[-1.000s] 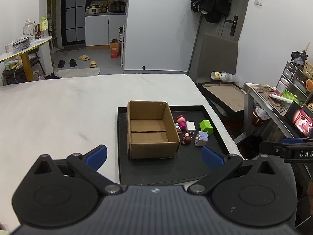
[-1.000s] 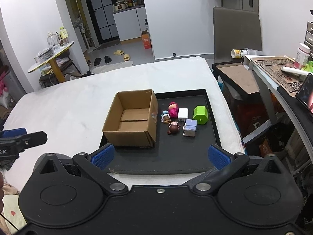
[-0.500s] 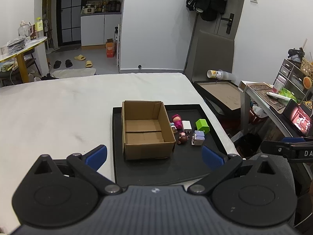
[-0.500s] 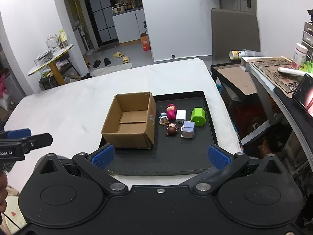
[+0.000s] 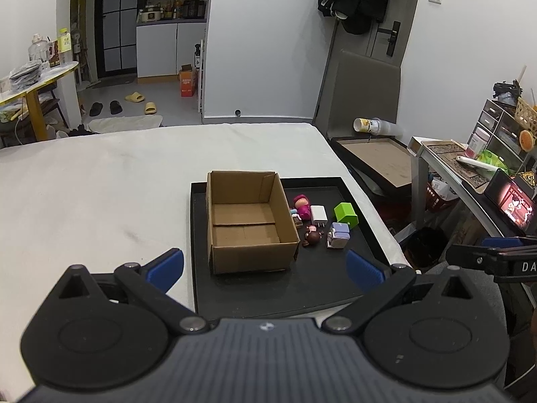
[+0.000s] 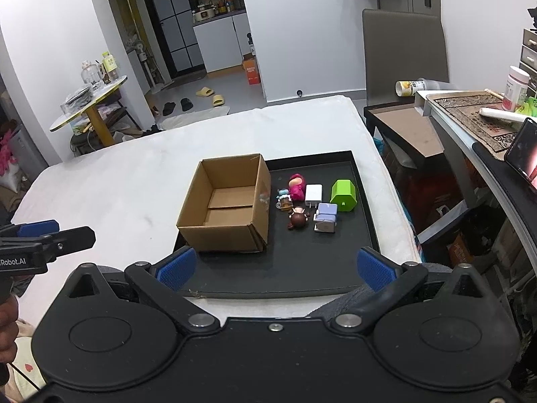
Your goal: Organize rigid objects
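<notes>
White bed [image 5: 100, 184] under black tray [image 5: 268, 288] — both grippers' fingers [image 6: 176, 267] apart, empty.

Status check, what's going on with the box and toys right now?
Both tongs, left and right, open, holding nothing. Cardboard box empty on black tray; toys and white charger beside it. Nothing in the way.

A matt brown cardboard box [image 6: 228, 208] sits on a smooth black tray [image 6: 302, 268] with a dull sheen. The small toys [image 6: 343, 195] look like glossy plastic. The white bed cover [image 6: 134, 174] is soft cloth.
</notes>
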`<state>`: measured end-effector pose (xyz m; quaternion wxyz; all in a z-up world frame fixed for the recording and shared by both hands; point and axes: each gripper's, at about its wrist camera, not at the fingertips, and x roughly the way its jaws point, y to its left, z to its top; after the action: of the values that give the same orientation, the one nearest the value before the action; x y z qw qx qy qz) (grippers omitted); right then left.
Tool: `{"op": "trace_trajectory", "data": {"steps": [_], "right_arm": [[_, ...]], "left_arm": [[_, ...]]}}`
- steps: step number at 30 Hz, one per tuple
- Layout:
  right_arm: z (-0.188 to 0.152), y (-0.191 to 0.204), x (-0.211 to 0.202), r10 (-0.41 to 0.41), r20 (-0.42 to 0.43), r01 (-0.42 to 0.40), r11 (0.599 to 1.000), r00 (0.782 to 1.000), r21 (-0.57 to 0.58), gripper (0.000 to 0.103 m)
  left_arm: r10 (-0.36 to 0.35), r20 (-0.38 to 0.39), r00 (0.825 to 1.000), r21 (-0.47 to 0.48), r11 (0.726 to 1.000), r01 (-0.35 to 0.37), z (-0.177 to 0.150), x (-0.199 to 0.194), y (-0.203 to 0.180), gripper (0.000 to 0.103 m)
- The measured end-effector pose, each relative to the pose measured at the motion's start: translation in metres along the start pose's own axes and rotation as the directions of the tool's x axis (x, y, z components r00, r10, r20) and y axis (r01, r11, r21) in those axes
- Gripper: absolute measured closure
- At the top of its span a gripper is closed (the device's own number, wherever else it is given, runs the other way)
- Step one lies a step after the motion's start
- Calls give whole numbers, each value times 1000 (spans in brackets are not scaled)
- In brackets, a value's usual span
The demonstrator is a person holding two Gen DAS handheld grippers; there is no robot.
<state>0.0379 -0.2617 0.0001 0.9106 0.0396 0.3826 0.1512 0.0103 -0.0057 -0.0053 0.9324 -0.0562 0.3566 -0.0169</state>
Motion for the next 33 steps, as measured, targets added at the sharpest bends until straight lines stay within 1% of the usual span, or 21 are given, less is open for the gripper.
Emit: {"op": "trace_trajectory", "data": {"steps": [15,22,33], "right_arm": [[0,-3,10,-12,-15,12,1000,1000,11,0],[1,-2,16,-12,-21,12,1000,1000,9,0],[9,-13,42,-19,-49,21,999,999,34,0]], "left_arm": [[-5,-9,1000,-5,1000,5,0,10,3,1],[-2,-21,1000,-12,1000,2,4,22,7,1],[11,-55,998,-30,999,-13,11,53,15,1]]}}
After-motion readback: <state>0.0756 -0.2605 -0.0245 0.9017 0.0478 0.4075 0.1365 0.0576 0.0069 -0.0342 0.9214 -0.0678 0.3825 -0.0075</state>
